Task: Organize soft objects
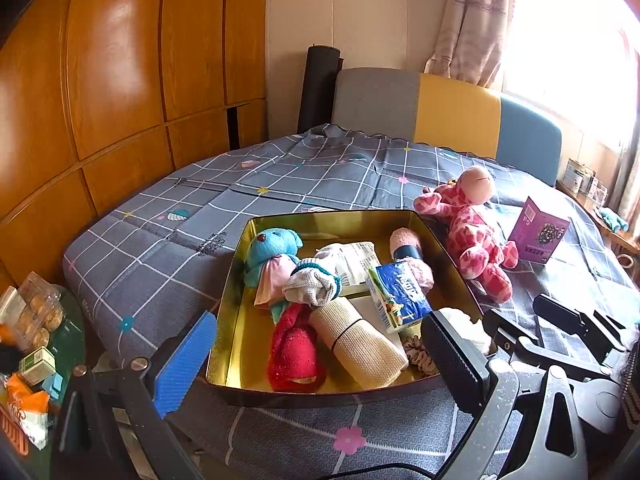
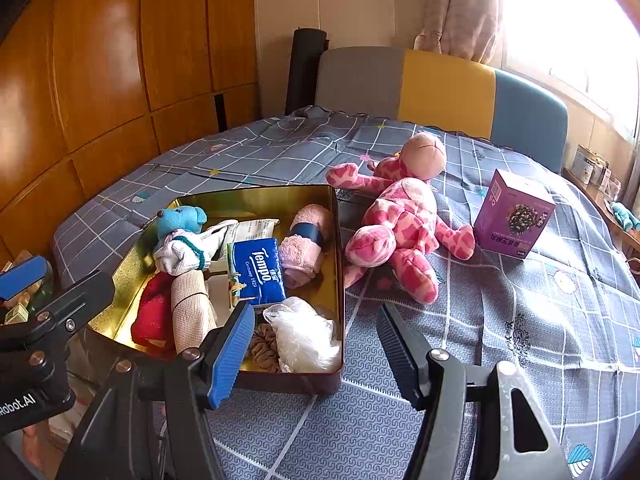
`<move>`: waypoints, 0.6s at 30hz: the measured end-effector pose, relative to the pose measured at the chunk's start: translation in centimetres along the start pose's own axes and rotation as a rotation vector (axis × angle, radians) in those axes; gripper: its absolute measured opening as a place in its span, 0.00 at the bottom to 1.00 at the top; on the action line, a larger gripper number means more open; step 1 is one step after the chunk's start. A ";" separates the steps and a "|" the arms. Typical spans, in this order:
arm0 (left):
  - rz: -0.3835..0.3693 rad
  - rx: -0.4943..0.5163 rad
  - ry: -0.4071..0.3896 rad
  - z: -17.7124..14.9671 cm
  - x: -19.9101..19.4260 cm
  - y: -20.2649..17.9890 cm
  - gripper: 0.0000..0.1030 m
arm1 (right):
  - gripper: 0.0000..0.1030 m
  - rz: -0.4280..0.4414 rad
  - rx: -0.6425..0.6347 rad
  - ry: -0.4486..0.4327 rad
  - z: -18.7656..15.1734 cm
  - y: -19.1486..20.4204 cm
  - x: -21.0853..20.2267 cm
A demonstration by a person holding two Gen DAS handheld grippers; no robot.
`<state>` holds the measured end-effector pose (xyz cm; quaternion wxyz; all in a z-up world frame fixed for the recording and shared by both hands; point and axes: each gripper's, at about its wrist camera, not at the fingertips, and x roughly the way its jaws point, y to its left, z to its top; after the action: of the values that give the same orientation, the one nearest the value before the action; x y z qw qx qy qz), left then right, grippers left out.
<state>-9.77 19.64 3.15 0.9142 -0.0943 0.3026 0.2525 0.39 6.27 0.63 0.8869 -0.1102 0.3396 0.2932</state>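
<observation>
Nearest the cameras, the left tool [image 1: 316, 360] hovers with its jaws spread wide and nothing between them, straddling the near edge of the gold tin [image 1: 236, 344]; the right tool [image 2: 312, 344] likewise stands released and empty, over the bedspread [image 2: 500, 320] at the tin's near right corner. The tin rests on the bed and is already full of soft things: at its near end a red sock [image 1: 294, 350], a rolled beige cloth [image 1: 358, 344], a brown scrunchie [image 2: 264, 346] and a crumpled clear plastic bag [image 2: 304, 334]; in the middle a blue Tempo tissue pack [image 2: 260, 268] and a white knitted sock bundle [image 1: 314, 280]; at the far end a small blue teddy [image 1: 272, 250] and a rolled pink towel [image 2: 306, 244] with a dark band. Beyond the tin, to its right, a pink spotted plush toy [image 2: 404, 220] lies on the bedspread outside the tin, just beside its far right corner. Farther right stands a purple box [image 2: 514, 220], apart from the plush. At the far end rises the grey, yellow and teal headboard [image 2: 444, 88]
</observation>
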 end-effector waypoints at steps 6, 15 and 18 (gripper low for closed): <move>0.001 -0.001 0.002 0.0 0.0 0.0 1.00 | 0.62 0.001 0.001 0.001 0.0 0.0 0.0; 0.007 -0.007 0.009 -0.1 0.1 0.2 1.00 | 0.62 0.003 0.002 0.003 -0.2 0.0 0.0; 0.009 -0.008 0.011 -0.2 0.1 0.2 1.00 | 0.62 0.003 0.002 0.004 -0.2 0.0 0.0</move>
<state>-9.88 19.85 2.93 0.9110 -0.0980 0.3068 0.2575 0.30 6.23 0.49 0.8858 -0.1096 0.3419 0.2941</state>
